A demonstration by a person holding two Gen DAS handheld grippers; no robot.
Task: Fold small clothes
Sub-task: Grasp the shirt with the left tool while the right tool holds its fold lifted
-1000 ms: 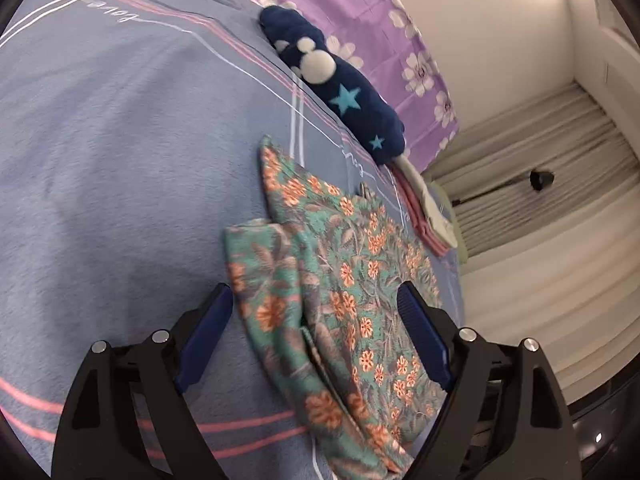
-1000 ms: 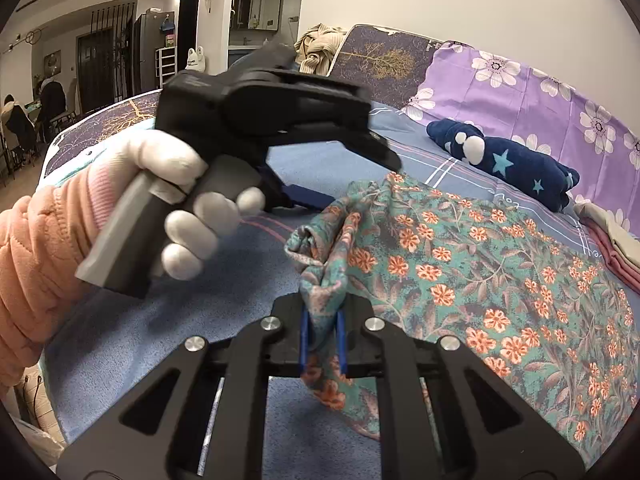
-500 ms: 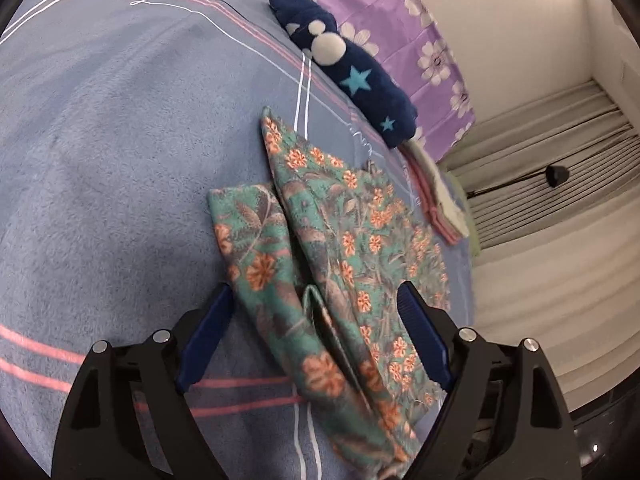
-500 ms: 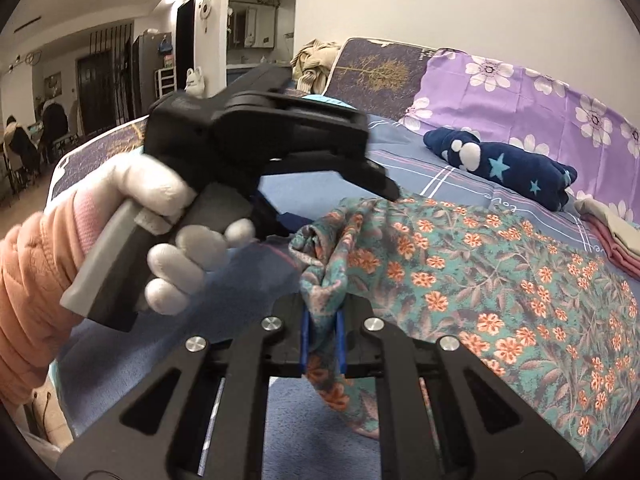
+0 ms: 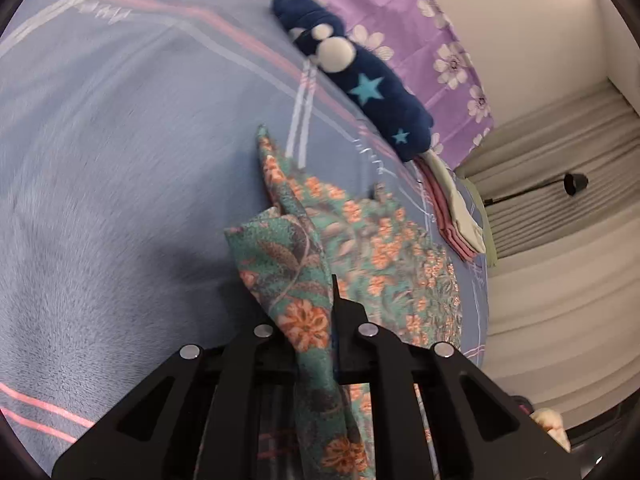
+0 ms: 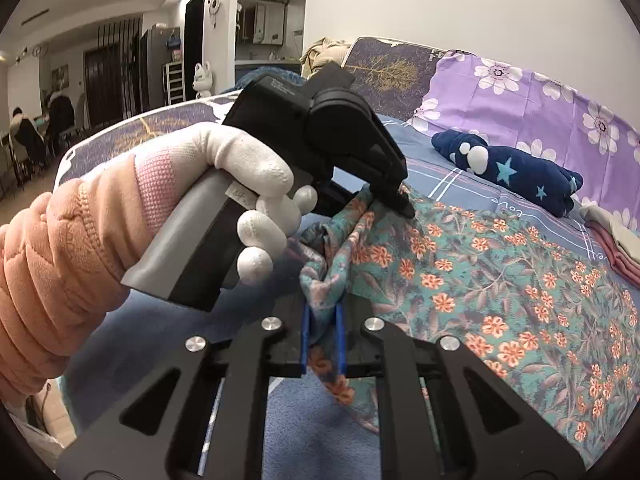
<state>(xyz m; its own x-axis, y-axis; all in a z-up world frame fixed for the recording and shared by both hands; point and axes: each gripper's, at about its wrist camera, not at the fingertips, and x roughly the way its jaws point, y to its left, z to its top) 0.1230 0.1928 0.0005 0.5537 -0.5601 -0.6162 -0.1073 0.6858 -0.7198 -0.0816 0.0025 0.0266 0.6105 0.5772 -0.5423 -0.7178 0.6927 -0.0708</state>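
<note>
A teal garment with orange flowers (image 5: 372, 248) lies on the blue bed cover (image 5: 120, 160). My left gripper (image 5: 316, 340) is shut on a bunched edge of the garment, lifted a little off the bed. My right gripper (image 6: 322, 336) is shut on another bunch of the same edge (image 6: 324, 280), close beside the left one. In the right wrist view the left gripper (image 6: 394, 200) sits just ahead, held by a gloved hand (image 6: 248, 196), its tips pinching the cloth. The rest of the garment (image 6: 520, 288) spreads flat to the right.
A rolled navy garment with stars (image 5: 360, 80) lies beyond the floral one, also in the right wrist view (image 6: 512, 172). A stack of folded pink and cream clothes (image 5: 456, 216) sits at the bed's far edge. A purple flowered pillow (image 6: 540, 100) lies behind.
My left gripper has closed from wide open onto the garment's edge and lifted it. My right gripper has kept its grip on the same edge.
</note>
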